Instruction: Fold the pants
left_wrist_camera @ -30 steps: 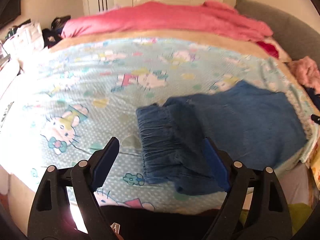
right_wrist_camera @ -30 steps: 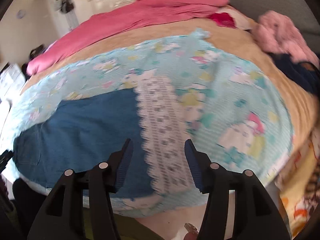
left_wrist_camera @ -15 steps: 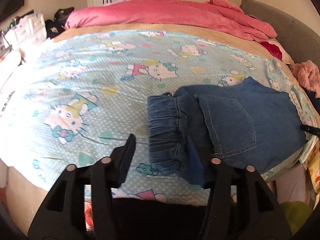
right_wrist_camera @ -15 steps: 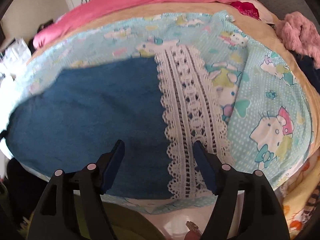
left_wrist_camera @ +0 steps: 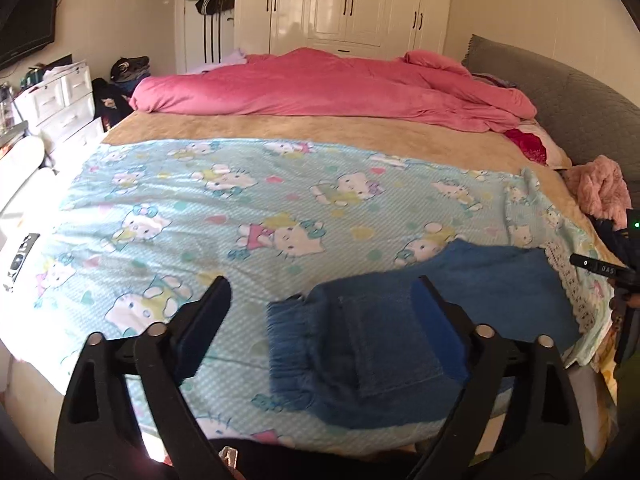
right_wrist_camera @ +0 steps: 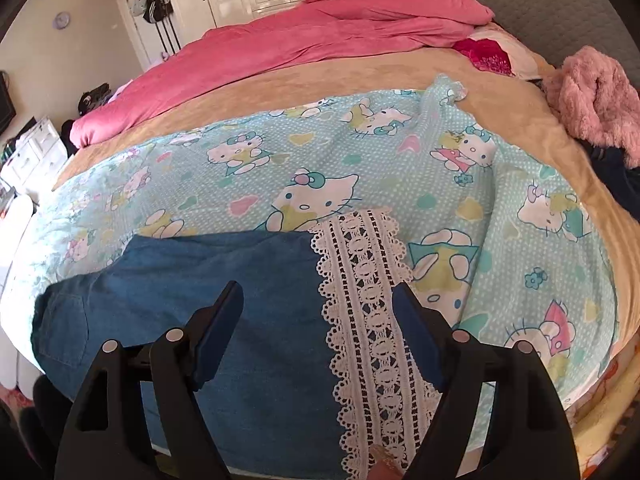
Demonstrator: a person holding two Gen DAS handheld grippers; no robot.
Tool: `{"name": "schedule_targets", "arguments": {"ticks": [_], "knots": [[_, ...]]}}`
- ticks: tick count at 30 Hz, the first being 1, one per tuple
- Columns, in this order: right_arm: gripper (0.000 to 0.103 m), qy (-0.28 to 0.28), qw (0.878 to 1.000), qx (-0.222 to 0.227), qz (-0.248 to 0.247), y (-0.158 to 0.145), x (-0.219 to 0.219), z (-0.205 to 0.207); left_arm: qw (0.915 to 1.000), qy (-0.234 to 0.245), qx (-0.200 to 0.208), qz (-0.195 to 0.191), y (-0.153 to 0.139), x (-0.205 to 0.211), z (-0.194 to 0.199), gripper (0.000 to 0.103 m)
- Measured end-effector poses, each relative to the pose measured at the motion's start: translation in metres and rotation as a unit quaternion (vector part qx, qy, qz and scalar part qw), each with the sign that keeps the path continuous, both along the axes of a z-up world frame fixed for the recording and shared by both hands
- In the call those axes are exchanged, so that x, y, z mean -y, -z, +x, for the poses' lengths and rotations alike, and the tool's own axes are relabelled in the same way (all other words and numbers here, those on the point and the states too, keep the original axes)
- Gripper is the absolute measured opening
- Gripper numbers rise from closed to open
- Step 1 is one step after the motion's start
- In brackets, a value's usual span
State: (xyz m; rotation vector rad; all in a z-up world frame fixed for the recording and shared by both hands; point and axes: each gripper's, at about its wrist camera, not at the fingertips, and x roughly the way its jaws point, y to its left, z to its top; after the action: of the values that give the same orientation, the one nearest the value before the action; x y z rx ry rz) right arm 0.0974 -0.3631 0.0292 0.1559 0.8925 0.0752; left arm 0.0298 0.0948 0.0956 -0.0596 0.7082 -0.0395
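Note:
Blue denim pants (left_wrist_camera: 400, 328) lie folded flat near the front edge of the bed, waistband to the left, back pocket up. Their white lace hem (right_wrist_camera: 368, 320) shows in the right wrist view beside the denim (right_wrist_camera: 208, 288). My left gripper (left_wrist_camera: 320, 312) is open and empty, raised above the waistband end. My right gripper (right_wrist_camera: 318, 312) is open and empty, raised above the hem end. The right gripper's tip (left_wrist_camera: 596, 268) shows at the right edge of the left wrist view.
The pants rest on a light blue cartoon-cat sheet (left_wrist_camera: 240, 208) over a tan bedspread (left_wrist_camera: 304, 128). A pink duvet (left_wrist_camera: 328, 88) lies at the back. A fuzzy pink garment (right_wrist_camera: 596, 96) and dark clothes sit at the right. White drawers (left_wrist_camera: 60, 104) stand left.
Both grippers have drawn back and up from the pants, so more of the room shows. Both stay open and empty. The pants lie still.

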Motion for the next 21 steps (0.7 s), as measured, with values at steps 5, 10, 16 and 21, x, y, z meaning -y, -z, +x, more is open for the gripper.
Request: {"name": "schedule_targets", "arguments": {"ticks": [5,10,16,21], "knots": [[0.076,0.017,1.0,-0.002,0.002,0.001,0.01,0.001,0.9992,0.033,-0.002,0.021,0.001,0.029,0.015,0.091],[0.076,0.02,0.999,0.005,0.026,-0.004,0.021,0.005,0.9976,0.067,-0.013,0.015,0.006,0.058,0.035,0.091],[0.076,0.019,0.999,0.013,0.027,-0.007,0.033,0.012,0.9947,0.095,-0.03,0.027,0.017,0.092,0.061,0.092],[0.076,0.016,0.999,0.013,0.031,-0.005,0.042,0.026,0.9918,0.116,-0.05,0.018,0.032,0.115,0.085,0.092]]}}
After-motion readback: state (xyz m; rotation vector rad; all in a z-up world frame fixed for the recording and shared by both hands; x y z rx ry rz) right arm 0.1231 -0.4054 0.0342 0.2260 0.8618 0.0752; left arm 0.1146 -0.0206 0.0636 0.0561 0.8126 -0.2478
